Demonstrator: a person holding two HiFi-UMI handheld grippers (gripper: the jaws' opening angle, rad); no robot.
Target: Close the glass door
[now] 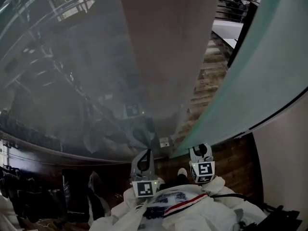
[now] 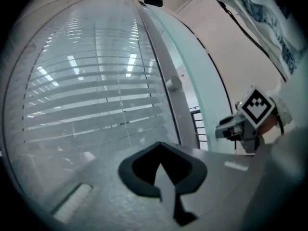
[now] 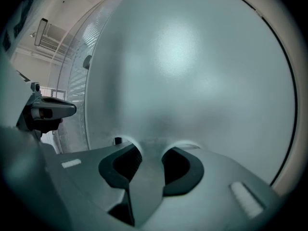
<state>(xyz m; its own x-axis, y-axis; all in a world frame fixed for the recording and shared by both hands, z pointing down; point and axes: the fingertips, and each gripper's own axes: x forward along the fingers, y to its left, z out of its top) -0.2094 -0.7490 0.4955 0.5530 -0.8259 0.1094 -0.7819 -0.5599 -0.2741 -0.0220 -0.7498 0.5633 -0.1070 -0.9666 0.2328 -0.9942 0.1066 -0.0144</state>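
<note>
The frosted glass door (image 1: 262, 76) stands ajar at the right and fills the right gripper view (image 3: 192, 76). My right gripper (image 1: 201, 150) faces the panel near its lower free edge. It is open (image 3: 151, 150), its fingertips close against the glass, with nothing between them. The left gripper (image 1: 144, 159) is shut (image 2: 160, 144) with nothing in it and points at the fixed glass wall (image 2: 91, 90) beside the brown frame post (image 1: 163, 47). Each gripper shows in the other's view: the right one (image 2: 245, 119), the left one (image 3: 48, 110).
Between the post and the door's edge runs a gap with wooden floor (image 1: 204, 85). A round knob (image 2: 173, 84) sits on the post. Blinds hang behind the glass wall. A pale wall (image 1: 284, 162) stands at the right. My white sleeves (image 1: 192, 211) fill the bottom.
</note>
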